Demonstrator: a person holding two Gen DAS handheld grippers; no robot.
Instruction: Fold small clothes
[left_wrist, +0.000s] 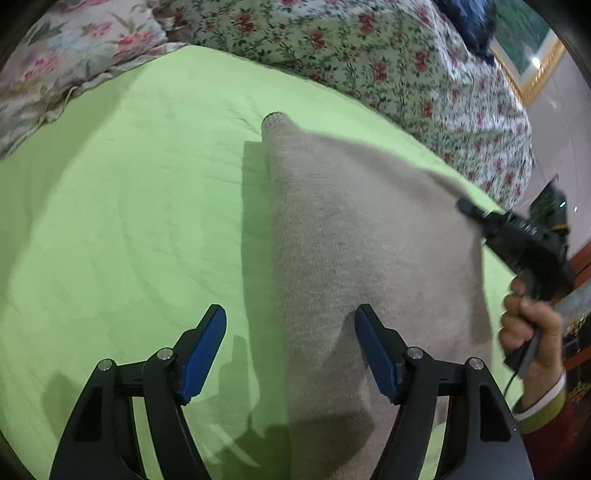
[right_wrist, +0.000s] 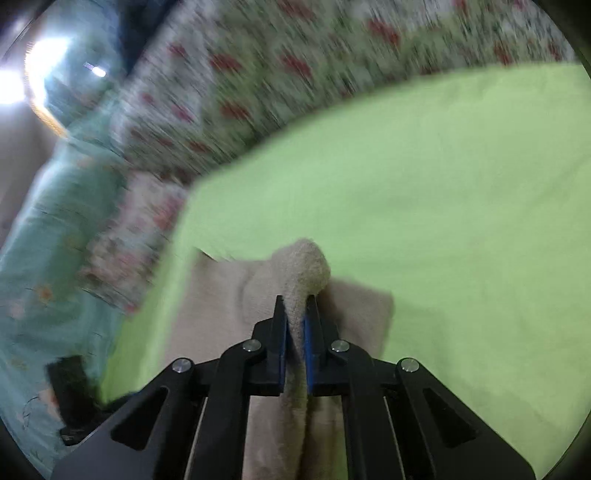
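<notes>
A beige knit sweater (left_wrist: 351, 236) lies on a lime-green bedsheet (left_wrist: 129, 221), one ribbed cuff pointing away from me. My left gripper (left_wrist: 290, 314) hangs open over its near left edge, the right pad above the knit, the left pad above the sheet, nothing pinched. At the right of the left wrist view, a hand carries my right gripper (left_wrist: 466, 205), which lifts the sweater's right edge. In the right wrist view that right gripper (right_wrist: 296, 301) is shut on a bunched fold of the beige sweater (right_wrist: 303, 266), raised off the sheet (right_wrist: 461, 203).
A floral quilt (left_wrist: 369, 62) is heaped along the far side of the bed, with a floral pillow (left_wrist: 55, 62) at the far left. A teal floral cover (right_wrist: 48, 277) lies beyond the sheet's edge in the right wrist view. A framed picture (left_wrist: 532, 55) hangs on the wall.
</notes>
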